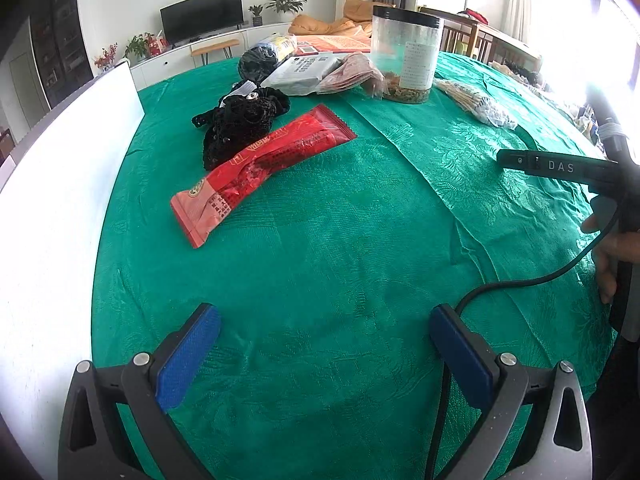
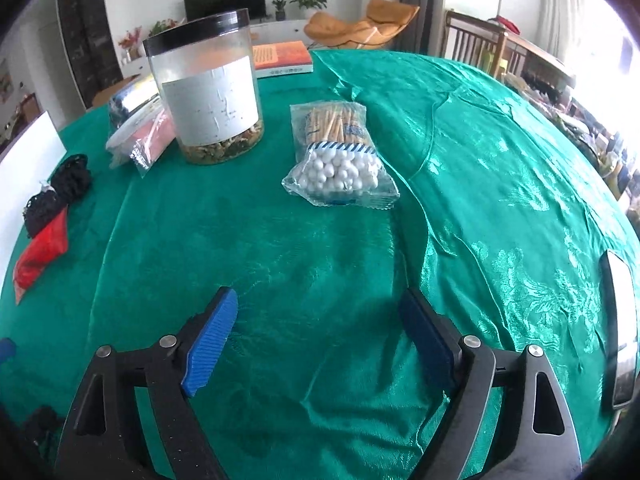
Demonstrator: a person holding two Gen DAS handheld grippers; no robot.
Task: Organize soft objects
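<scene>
Both claws gape empty: left gripper (image 1: 325, 344) over bare green tablecloth (image 1: 340, 240) near red packet (image 1: 260, 168); right gripper (image 2: 318, 336) short of cotton-swab bag (image 2: 340, 156).

Red packet (image 1: 262, 168) overlaps black lace (image 1: 236, 120) (green cloth (image 1: 340, 240)).

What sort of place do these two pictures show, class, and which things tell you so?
Most likely a home living and dining room: a television on a low white cabinet, potted plants, and a table under a green tablecloth.

White walls, television (image 1: 202, 14), orange chair (image 2: 362, 24), bright windows.
</scene>
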